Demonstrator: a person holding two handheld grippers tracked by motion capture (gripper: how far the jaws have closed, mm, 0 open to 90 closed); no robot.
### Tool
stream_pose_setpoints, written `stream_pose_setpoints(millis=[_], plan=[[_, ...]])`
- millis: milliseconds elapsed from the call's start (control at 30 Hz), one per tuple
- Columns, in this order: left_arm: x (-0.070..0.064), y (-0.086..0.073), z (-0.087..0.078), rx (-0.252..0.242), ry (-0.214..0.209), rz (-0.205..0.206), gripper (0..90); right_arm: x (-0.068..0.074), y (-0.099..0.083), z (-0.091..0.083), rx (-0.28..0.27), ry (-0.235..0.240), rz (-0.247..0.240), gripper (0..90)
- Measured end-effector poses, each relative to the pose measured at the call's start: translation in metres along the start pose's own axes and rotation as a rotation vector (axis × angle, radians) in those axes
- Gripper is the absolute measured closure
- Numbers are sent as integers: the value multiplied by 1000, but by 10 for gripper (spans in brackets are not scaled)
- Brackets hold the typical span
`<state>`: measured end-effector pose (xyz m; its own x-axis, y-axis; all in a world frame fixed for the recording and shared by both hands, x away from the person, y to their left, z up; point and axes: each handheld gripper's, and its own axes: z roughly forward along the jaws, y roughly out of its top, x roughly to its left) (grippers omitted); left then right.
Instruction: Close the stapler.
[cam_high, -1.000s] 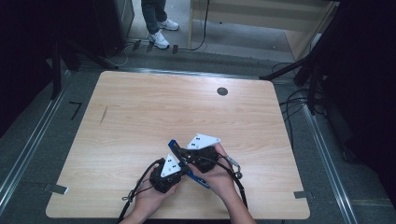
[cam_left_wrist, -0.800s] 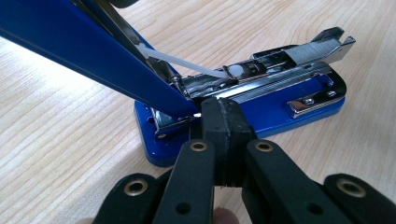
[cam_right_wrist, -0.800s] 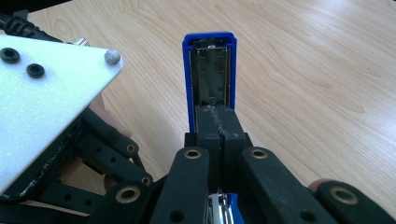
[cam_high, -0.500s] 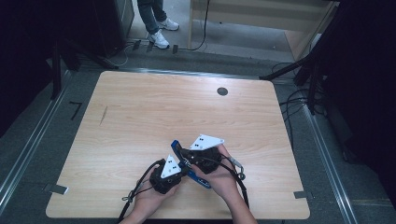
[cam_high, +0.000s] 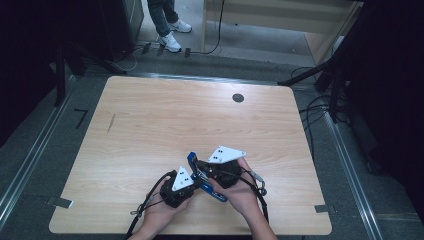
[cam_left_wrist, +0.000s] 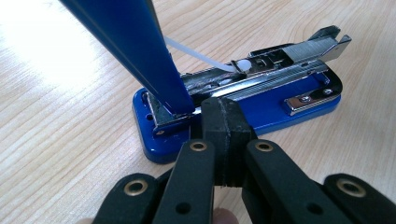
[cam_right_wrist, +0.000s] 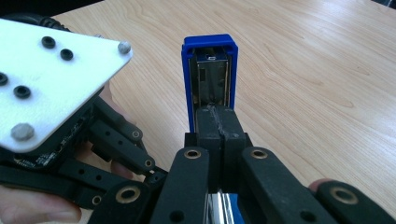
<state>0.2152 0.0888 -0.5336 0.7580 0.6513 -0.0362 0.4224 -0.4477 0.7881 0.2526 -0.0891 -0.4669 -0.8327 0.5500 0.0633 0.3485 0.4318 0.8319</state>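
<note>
A pale wooden table (cam_high: 150, 130) stands on grey floor; near its front edge both grippers meet over a blue stapler (cam_high: 205, 181), whose lid (cam_high: 191, 159) has swung a little higher than a second ago, so opening is under way. In the left gripper view the left gripper (cam_left_wrist: 223, 122) presses its closed jaws against the base (cam_left_wrist: 261, 109), apparently steadying it. In the right gripper view the right gripper (cam_right_wrist: 217, 121), jaws together, props the raised lid (cam_right_wrist: 209, 70).

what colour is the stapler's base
Blue, with a silver metal staple channel on top; the stapler shows best in the left gripper view.
</note>
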Motion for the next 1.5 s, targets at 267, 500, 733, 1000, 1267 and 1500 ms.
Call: stream_pose_setpoints(millis=[267, 500, 733, 1000, 1267, 1500], plan=[[0, 0, 0, 0, 1, 0, 900, -2, -6, -6, -10, 3, 9, 900], [1, 0, 0, 3, -2, -2, 900, -3, -10, -11, -14, 9, 19, 900], [1, 0, 0, -1, -5, -9, 900, -2, -13, -13, -21, 1, 22, 900], [2, 0, 0, -1, -6, -14, 900, -2, -16, -15, -27, -3, 32, 900], [2, 0, 0, -1, -6, -21, 900, -6, -16, -23, -42, -24, 41, 900], [3, 0, 0, 0, -6, -22, 900, -12, -7, -31, -78, -57, 66, 900]])
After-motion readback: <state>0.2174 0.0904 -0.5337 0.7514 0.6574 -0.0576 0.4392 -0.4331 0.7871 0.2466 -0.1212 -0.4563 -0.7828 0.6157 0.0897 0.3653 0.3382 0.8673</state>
